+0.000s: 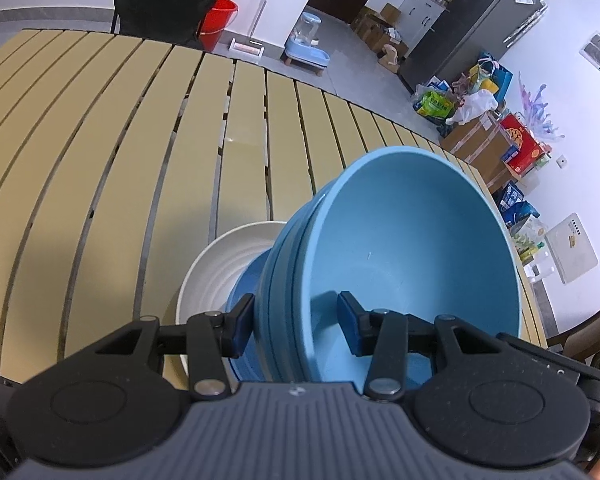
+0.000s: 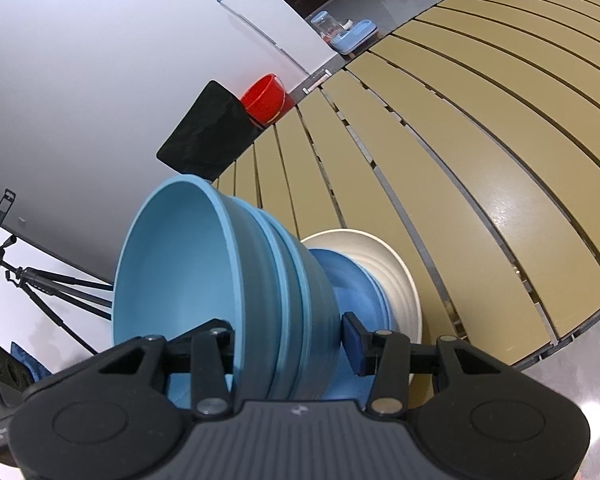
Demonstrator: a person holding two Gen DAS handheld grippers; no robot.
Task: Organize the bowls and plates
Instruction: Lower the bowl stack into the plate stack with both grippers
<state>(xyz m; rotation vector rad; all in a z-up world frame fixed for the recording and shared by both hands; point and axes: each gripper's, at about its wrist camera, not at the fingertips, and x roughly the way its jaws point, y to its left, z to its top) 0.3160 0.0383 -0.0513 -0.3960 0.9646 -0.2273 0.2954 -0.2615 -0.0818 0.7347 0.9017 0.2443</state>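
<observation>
Both grippers (image 1: pixel 296 322) (image 2: pixel 290 342) clamp nested bowls (image 1: pixel 400 248), mouths upward.

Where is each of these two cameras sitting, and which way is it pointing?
Left wrist: rides the left gripper, looking down its fingers at the stack of blue bowls it clamps by the rim, above a white plate.
Right wrist: rides the right gripper, gripping the same stack of blue bowls from the opposite side.
Shared: bowls, plate, slatted table, red bucket.
</observation>
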